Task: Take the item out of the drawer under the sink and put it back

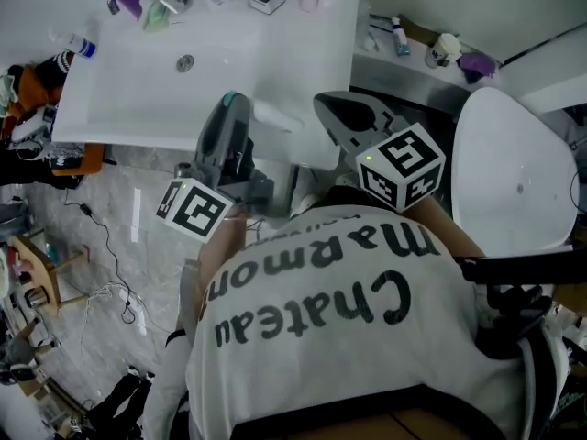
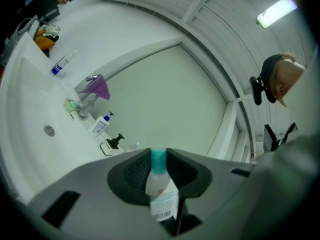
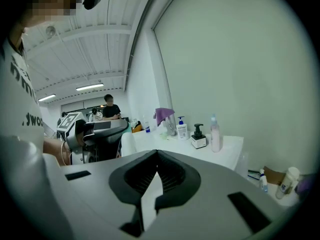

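**A:** Left gripper (image 2: 158,156): jaws clamped on the small bottle (image 2: 161,191), which is held above the front part of the sink (image 1: 119,108). Right gripper (image 3: 156,153): jaws together, nothing between them.

**B:** Orientation?

**A:** The long axis runs along the jaws. Teal cap leads, toward the basin; base toward the person.

**B:** Risks?

**A:** Smooth plastic, gripped across the body only, so it may slide out if tipped down. The cap may knock the sink edge on the way under. The drawer is in no view, so I cannot tell whether it is open.
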`<state>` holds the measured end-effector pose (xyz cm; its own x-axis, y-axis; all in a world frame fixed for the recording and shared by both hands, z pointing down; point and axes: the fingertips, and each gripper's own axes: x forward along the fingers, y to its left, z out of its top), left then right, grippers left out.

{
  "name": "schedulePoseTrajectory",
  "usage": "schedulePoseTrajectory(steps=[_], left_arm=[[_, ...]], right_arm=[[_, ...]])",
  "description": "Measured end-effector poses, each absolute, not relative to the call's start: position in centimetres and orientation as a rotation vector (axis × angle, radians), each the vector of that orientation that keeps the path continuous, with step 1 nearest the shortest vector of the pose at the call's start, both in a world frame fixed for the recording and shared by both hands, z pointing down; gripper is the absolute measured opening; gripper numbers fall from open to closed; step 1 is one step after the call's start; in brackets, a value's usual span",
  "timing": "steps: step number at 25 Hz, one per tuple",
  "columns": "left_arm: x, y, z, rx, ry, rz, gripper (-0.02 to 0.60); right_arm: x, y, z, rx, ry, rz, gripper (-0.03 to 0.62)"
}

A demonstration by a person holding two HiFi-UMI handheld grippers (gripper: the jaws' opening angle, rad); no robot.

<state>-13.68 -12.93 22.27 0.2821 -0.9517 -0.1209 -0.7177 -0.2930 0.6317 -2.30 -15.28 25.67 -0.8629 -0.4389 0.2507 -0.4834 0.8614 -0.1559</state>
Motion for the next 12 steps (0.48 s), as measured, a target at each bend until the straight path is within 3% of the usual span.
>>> schedulePoseTrajectory(steps=[12], left_arm=[[-12.7,-16.0,23.3,2.069,-1.597,-0.576,0.098]], right_arm=[[-4.0,-19.0,26.9,0.531,-2.812,0.398,0.011]])
